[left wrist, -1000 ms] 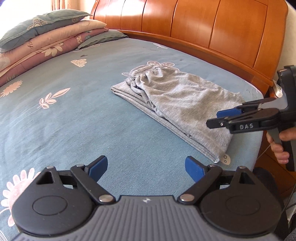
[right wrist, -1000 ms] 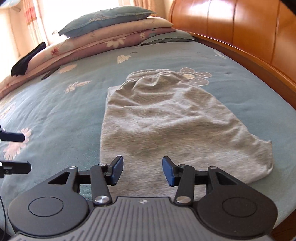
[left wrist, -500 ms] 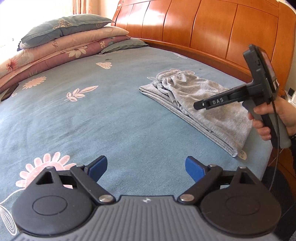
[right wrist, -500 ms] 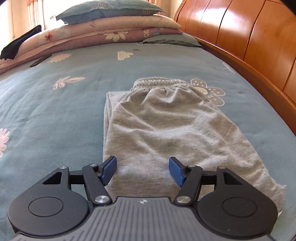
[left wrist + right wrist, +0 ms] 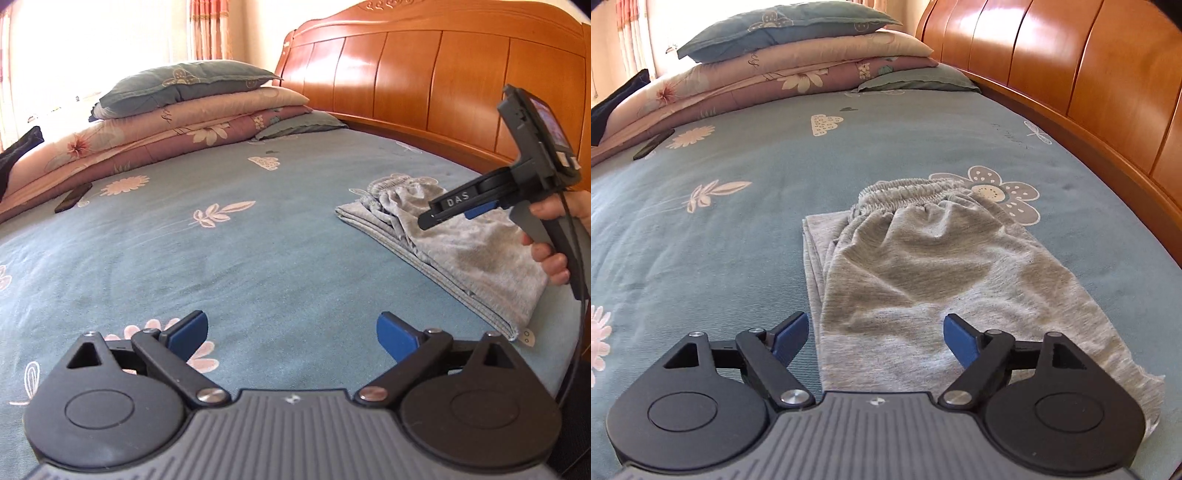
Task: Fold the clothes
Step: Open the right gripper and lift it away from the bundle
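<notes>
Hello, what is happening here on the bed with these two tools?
A person is folding clothes with a hand-held gripper in each hand. Grey trousers lie folded on the blue bedsheet, near the wooden headboard. The right gripper hovers above them; its jaws have just been opening, with nothing pinched. The left gripper is open too, above bare sheet, holding nothing. The fold seems finished for now.

Home bedroom, bed (image 5: pixel 229 258), wooden headboard (image 5: pixel 424 74), stacked pillows (image 5: pixel 798 48)
</notes>
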Demonstrator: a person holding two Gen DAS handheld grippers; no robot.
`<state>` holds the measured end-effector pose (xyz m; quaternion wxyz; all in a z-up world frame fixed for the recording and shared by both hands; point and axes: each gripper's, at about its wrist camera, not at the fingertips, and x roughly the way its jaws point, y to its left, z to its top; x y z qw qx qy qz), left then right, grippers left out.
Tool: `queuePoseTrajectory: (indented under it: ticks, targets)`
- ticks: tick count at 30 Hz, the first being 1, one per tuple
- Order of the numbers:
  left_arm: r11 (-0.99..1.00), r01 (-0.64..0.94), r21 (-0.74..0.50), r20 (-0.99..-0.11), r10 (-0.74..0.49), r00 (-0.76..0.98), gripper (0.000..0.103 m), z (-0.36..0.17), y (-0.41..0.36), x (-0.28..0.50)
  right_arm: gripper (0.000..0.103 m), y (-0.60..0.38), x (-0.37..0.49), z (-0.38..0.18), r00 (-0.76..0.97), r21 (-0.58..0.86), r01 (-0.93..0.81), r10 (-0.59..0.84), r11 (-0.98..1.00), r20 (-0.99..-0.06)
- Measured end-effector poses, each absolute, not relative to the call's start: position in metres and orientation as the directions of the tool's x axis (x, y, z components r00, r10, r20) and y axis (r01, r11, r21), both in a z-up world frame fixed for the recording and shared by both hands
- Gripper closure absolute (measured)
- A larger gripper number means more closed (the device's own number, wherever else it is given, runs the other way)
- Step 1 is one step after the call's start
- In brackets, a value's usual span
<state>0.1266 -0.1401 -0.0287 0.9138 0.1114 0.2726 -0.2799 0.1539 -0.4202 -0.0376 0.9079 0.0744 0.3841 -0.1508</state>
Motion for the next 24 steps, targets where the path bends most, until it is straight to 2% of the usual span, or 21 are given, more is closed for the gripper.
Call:
queuePoseTrajectory:
  ticks: [3,4,10,20,24]
  targets:
    - [0.861,0.507,0.047,-0.500,-0.419,0.758,0.005,-0.014,-0.128,0.119,0.001,-0.399,0.136,-0.012,0.686,-0.005,0.316,-0.232,0.949,-0.690]
    - [0.874,0.485,0.042,-0.480,-0.408,0.777,0.003,-0.009,-0.124,0.115,0.000,-0.390,0.128,-0.003,0.699,-0.001,0.315,-0.233,0.949,-0.676]
    - [0.919,0.395,-0.003,-0.394,-0.364,0.844,0.001,0.024,-0.097,0.087,0.000,-0.349,0.091,0.030,0.736,0.103,0.276,-0.141,0.956,-0.662]
    - [0.951,0.307,-0.029,-0.358,-0.297,0.885,0.001,0.053,-0.068,0.033,0.000,-0.284,0.028,0.052,0.762,0.136,0.147,-0.024,0.980,-0.647]
    - [0.959,0.273,-0.072,-0.371,-0.280,0.886,0.001,0.062,-0.054,0.016,0.000,-0.266,0.010,0.054,0.759,0.157,0.126,0.007,0.980,-0.651]
